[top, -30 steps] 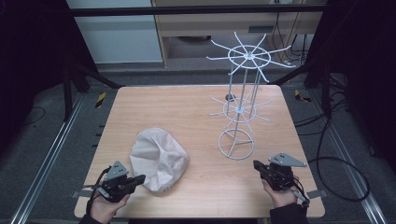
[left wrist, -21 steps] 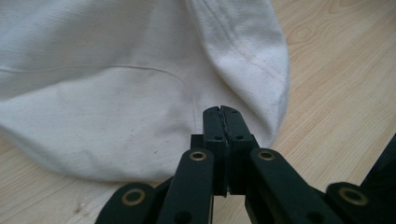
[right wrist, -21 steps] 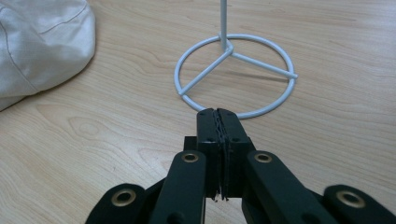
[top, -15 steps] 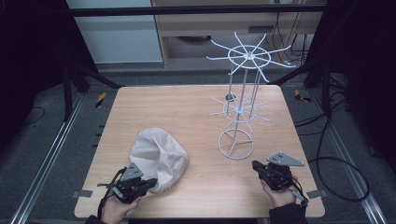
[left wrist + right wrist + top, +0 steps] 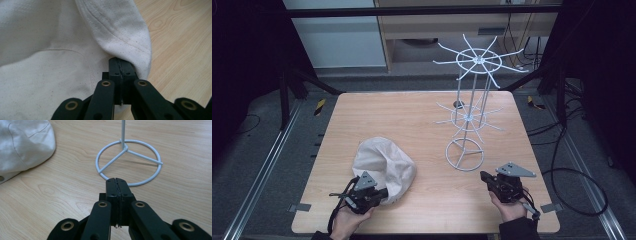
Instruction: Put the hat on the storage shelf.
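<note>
A cream fabric cap lies crumpled on the wooden table, front left. My left gripper is at the cap's near edge, held by a hand. In the left gripper view its jaws stand pressed together, and the left gripper has its tips tucked under a stitched fold of the cap; I see no cloth between the jaws. A white wire stand with spoked tiers rises at the right. My right gripper rests shut just in front of the stand's ring base, with nothing in the right gripper.
Bare table surface lies between the cap and the stand's base ring, and across the far half of the table. Dark floor, metal rails and cables surround the table; a cabinet stands behind it.
My left gripper has moved right, from the table's front left corner up against the cap's near edge. The right gripper has stayed in place.
</note>
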{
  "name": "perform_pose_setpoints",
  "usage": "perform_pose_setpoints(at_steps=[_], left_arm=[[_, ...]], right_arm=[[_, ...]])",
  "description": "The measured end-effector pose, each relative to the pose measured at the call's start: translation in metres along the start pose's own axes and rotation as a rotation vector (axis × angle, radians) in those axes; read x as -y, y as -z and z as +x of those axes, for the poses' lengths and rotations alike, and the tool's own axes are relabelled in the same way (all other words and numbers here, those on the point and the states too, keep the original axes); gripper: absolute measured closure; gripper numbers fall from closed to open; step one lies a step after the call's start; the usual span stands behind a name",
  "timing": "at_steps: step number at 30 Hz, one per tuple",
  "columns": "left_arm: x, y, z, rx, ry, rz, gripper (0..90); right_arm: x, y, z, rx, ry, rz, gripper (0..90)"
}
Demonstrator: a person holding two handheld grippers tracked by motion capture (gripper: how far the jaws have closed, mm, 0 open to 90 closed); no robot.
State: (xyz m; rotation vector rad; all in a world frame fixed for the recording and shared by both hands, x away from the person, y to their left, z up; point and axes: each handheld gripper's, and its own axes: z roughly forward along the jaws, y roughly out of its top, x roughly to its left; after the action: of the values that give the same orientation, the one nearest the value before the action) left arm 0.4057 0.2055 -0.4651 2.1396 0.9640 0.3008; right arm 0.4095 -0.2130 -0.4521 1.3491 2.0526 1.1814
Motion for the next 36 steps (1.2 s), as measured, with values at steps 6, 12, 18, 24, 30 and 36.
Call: perform_pose_setpoints(at_steps=[6,12,18,24,30,36], left_arm=[[-0.008,-0.012,-0.006,-0.013,-0.006,-0.022,89.6],[-0.023,-0.031,-0.013,-0.025,-0.012,-0.048,89.6],[-0.037,-0.05,-0.019,-0.049,-0.019,-0.075,89.6],[-0.04,-0.046,-0.017,-0.049,-0.011,-0.093,89.4],[-0.042,-0.015,-0.005,-0.068,0.011,-0.163,88.7],[-0.04,0.03,0.034,-0.132,0.084,-0.245,88.6]], right_arm=[[-0.001,-0.002,0.001,-0.005,0.006,0.003,90.0],[-0.002,-0.003,0.001,-0.007,0.006,0.003,89.7],[-0.002,-0.004,0.001,-0.014,0.005,0.002,89.1],[-0.002,-0.003,0.002,-0.019,0.0,0.002,88.6],[-0.001,-0.002,0.0,-0.014,0.004,0.002,88.1],[0.001,0.0,-0.004,-0.01,-0.009,-0.002,88.2]])
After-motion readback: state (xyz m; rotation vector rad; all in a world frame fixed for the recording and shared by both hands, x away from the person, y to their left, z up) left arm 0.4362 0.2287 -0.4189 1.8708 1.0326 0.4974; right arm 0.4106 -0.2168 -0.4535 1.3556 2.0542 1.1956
